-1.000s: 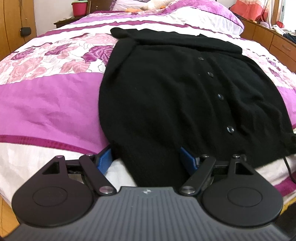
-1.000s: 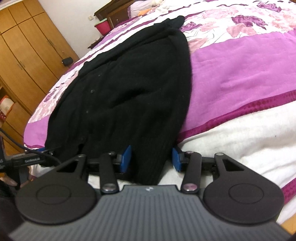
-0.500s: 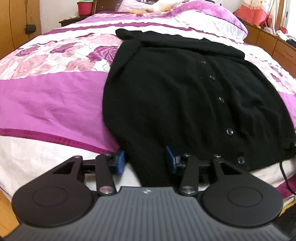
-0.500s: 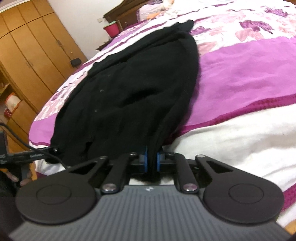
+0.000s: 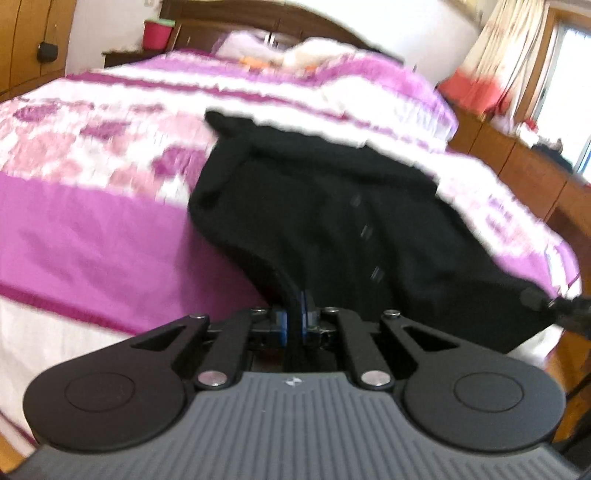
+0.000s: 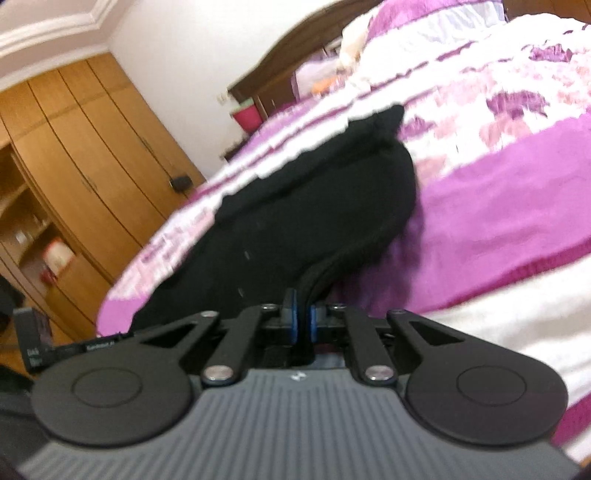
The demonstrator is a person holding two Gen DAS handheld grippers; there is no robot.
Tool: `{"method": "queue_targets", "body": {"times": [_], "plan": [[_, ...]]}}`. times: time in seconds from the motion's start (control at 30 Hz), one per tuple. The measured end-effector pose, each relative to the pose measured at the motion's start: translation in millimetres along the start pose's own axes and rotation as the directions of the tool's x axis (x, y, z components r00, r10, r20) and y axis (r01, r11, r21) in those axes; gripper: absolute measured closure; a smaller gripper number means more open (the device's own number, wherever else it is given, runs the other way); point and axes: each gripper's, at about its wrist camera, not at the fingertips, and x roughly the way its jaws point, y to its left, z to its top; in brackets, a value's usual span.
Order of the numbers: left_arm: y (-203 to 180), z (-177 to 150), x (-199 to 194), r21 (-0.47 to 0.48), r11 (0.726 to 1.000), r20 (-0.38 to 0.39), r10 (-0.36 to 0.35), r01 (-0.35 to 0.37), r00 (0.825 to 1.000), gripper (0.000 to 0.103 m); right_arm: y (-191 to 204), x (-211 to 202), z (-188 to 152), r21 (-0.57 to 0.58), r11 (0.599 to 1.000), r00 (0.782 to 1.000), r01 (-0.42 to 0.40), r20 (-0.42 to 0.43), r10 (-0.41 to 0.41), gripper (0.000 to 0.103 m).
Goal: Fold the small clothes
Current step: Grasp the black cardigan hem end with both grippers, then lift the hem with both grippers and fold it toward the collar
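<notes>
A black buttoned cardigan [image 5: 351, 206] lies lengthwise on a bed with a purple, white and floral cover [image 5: 92, 221]. My left gripper [image 5: 294, 317] is shut on the near left corner of the cardigan's hem, which lifts off the cover. In the right wrist view the same black cardigan [image 6: 295, 221] stretches away, and my right gripper [image 6: 301, 319] is shut on the near right hem corner, raised above the bed cover [image 6: 498, 221]. The far collar end still rests on the bed. Both views are blurred.
A wooden wardrobe [image 6: 85, 155] stands left of the bed, a red bin [image 5: 159, 33] on a nightstand beside the dark headboard [image 5: 295, 26]. Wooden drawers [image 5: 524, 166] and a curtain line the right side. A black cable and device [image 6: 40, 343] hang at the near left.
Both grippers closed on the cardigan's near hem corners, the right one first, then rose, pulling the hem up off the bed. The views now tilt higher toward the headboard.
</notes>
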Motion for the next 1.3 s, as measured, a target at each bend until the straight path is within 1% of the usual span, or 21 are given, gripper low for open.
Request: {"method": "queue_targets", "body": {"times": [0.1, 0.17, 0.3, 0.4, 0.53, 0.7, 0.83, 0.97, 1.07, 1.17, 1.3], "plan": [[1, 21, -9, -0.051, 0.998, 0.056, -0.040, 0.043, 0.998, 0.096, 3, 0, 13, 0.012, 1.000, 0.999, -0.027, 0.048, 0.026, 0.094], [1, 35, -12, -0.077, 0.995, 0.092, -0.051, 0.058, 0.994, 0.096, 4, 0, 23, 0.026, 0.999, 0.996, -0.044, 0.085, 0.042, 0.095], [-1, 62, -14, -0.098, 0.994, 0.150, -0.035, 0.050, 0.988, 0.096, 15, 0, 43, 0.012, 0.997, 0.983, -0.072, 0.172, 0.068, 0.095], [-3, 82, -16, -0.116, 0.992, 0.201, -0.021, 0.045, 0.979, 0.096, 24, 3, 61, -0.009, 0.996, 0.970, -0.087, 0.228, 0.087, 0.095], [-1, 111, -14, -0.151, 0.988, 0.251, 0.007, 0.032, 0.968, 0.096, 31, 17, 86, -0.036, 0.996, 0.952, -0.078, 0.293, 0.085, 0.095], [1, 153, 4, -0.192, 0.981, 0.279, 0.042, 0.013, 0.959, 0.096, 31, 40, 116, -0.032, 0.998, 0.938, -0.056, 0.342, 0.063, 0.095], [-3, 181, 19, -0.195, 0.981, 0.301, 0.071, -0.012, 0.951, 0.096, 30, 60, 139, -0.023, 0.999, 0.925, -0.049, 0.376, 0.054, 0.095], [-4, 208, 40, -0.206, 0.978, 0.313, 0.099, -0.034, 0.945, 0.096, 32, 79, 158, -0.042, 0.999, 0.912, -0.018, 0.408, 0.033, 0.095], [-3, 226, 62, -0.207, 0.976, 0.319, 0.132, -0.067, 0.939, 0.096, 31, 97, 171, -0.052, 0.999, 0.902, 0.015, 0.432, 0.009, 0.095], [0, 241, 89, -0.216, 0.973, 0.303, 0.143, -0.078, 0.942, 0.096, 26, 117, 181, -0.055, 0.998, 0.899, 0.038, 0.439, -0.010, 0.095], [7, 255, 129, -0.217, 0.970, 0.282, 0.173, -0.113, 0.944, 0.096, 18, 146, 190, -0.066, 0.994, 0.894, 0.087, 0.445, -0.049, 0.095]]}}
